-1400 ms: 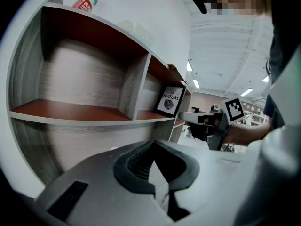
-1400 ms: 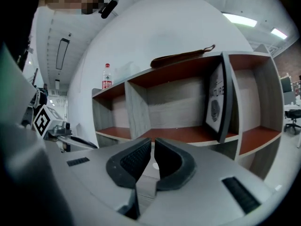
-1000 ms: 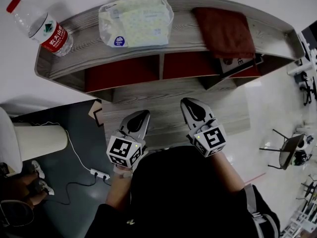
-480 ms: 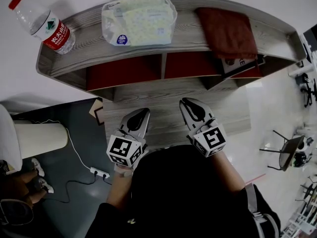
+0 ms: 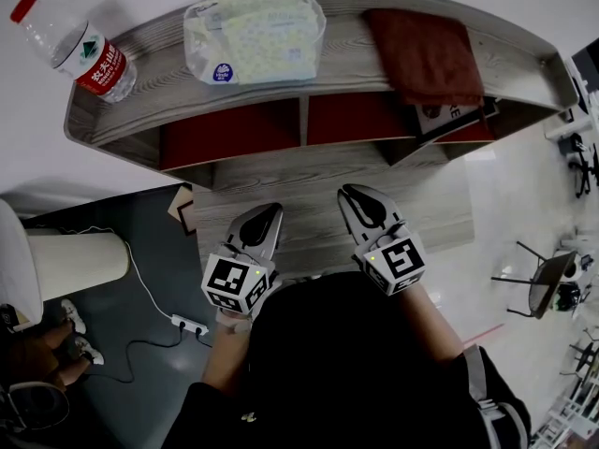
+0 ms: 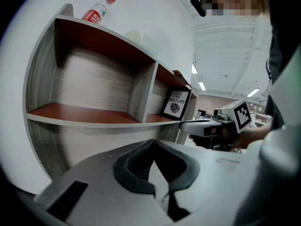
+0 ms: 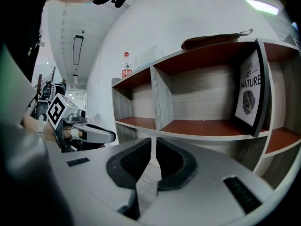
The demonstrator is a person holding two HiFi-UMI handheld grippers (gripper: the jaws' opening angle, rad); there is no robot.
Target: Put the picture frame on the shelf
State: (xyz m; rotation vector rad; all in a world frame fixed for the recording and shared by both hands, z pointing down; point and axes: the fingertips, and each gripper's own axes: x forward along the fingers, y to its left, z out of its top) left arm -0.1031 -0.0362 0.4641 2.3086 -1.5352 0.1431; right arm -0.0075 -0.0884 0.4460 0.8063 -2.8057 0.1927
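The black picture frame [image 7: 251, 91], with a white print reading "NATURE", stands tilted in the right-hand compartment of the grey wooden shelf unit [image 5: 328, 59]. The left gripper view shows the frame [image 6: 177, 103] in that same compartment, and the head view shows its corner [image 5: 456, 114] under the top board. My left gripper [image 5: 265, 219] and right gripper [image 5: 361, 197] hover side by side above the low wooden board in front of the shelf, well apart from the frame. Both are shut with nothing between the jaws. The left gripper view shows the right gripper [image 6: 188, 125] from the side.
On the shelf's top lie a water bottle [image 5: 70, 45], a pack of wipes [image 5: 255, 36] and a dark red cloth [image 5: 426, 54]. A white cylinder [image 5: 65, 265] and a power strip with cable [image 5: 182, 325] sit on the dark floor at left. A chair [image 5: 547, 283] stands at right.
The head view shifts a little. Both grippers stay where they were, shut and empty.
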